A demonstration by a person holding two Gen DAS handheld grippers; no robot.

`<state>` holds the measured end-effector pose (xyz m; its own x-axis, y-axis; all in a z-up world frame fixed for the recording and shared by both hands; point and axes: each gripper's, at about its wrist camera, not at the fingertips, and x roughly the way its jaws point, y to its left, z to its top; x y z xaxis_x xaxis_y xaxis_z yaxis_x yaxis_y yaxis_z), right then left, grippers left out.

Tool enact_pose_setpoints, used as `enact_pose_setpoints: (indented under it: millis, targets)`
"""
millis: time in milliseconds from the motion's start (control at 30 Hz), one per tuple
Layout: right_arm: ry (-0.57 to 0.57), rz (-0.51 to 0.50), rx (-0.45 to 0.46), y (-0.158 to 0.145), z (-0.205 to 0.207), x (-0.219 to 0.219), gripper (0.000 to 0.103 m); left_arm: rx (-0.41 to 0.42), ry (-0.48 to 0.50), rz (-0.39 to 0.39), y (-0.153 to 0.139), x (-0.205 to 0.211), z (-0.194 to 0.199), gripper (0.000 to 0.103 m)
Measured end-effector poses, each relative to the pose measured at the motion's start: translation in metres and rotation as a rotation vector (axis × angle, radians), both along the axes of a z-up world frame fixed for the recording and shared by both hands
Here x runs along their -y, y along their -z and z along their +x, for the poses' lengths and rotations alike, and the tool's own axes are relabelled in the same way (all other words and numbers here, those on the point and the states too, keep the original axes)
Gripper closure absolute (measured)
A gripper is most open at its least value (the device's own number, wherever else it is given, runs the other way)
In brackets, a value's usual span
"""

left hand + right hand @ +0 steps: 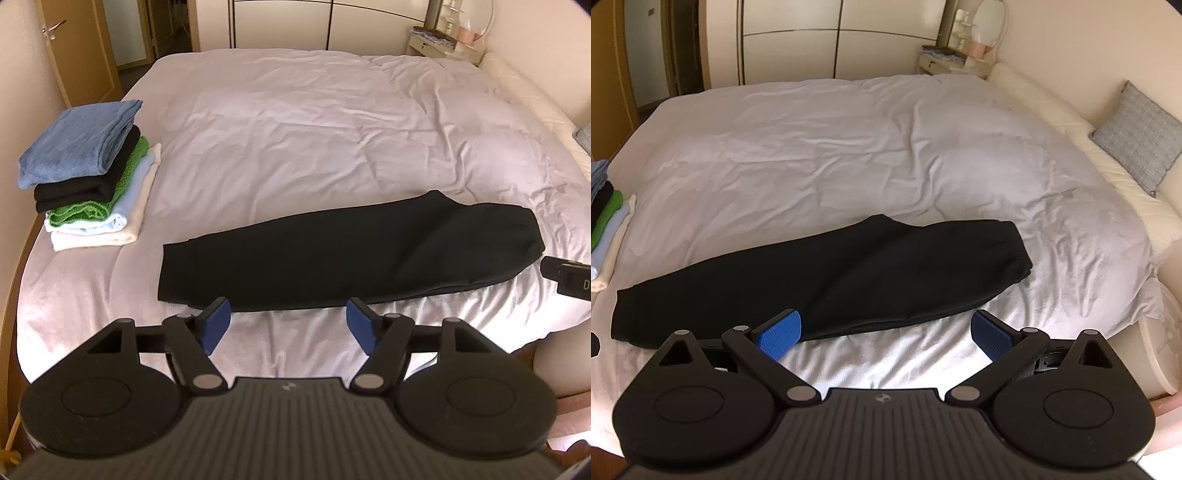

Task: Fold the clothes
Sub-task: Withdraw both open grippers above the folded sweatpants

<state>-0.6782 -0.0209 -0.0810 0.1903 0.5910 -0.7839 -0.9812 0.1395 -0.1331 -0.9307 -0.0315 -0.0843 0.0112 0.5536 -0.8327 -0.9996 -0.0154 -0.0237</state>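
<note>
Left gripper (288, 319): jaws apart, nothing between the blue pads (216, 325); it hangs over the near edge of the bed, tilted down, pad tips just short of the trousers' near hem line. Right gripper (886, 334): jaws wide, also empty; pads (779, 334) over bare duvet, the left pad overlapping the trousers' near edge in the view, contact cannot be told. In the left wrist view a black part of the right gripper shows at the right edge, just beside the trousers' waist end.

Trousers (332, 254): black, laid flat along the near side of the bed, folded lengthwise with one leg on the other; cuffs to the left, elastic waistband (1015, 251) to the right; the seat makes a point toward the far side. Not yet folded across.

Duvet (295, 129): pale lilac-white, creased, covers the whole bed; trousers lie directly on it.

Stack (88, 173): folded clothes at the left edge of the bed, well apart from the trousers; top to bottom blue, black, green, light blue, cream; edges roughly squared, upper items set back from the cream one.

Farther: cream padded headboard (1052, 110) along the right side; grey patterned cushion (1141, 140) leaning on it; small white nightstand (945, 62) with an oval mirror in the far right corner; pale wardrobe doors (790, 40) behind the bed; wooden door (62, 48) far left.
</note>
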Motion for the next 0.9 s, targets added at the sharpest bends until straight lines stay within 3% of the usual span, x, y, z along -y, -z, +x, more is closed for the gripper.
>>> enact_pose_setpoints:
  millis: [600, 900]
  targets:
    - [-0.089, -0.095, -0.099, 0.019, -0.025, -0.009, 0.002, -0.032, -0.06, -0.035, 0.002, 0.005, -0.021, 0.035]
    - [-0.114, -0.128, -0.111, 0.024, -0.022, -0.02, 0.002, -0.044, -0.083, -0.065, 0.008, -0.01, -0.013, 0.033]
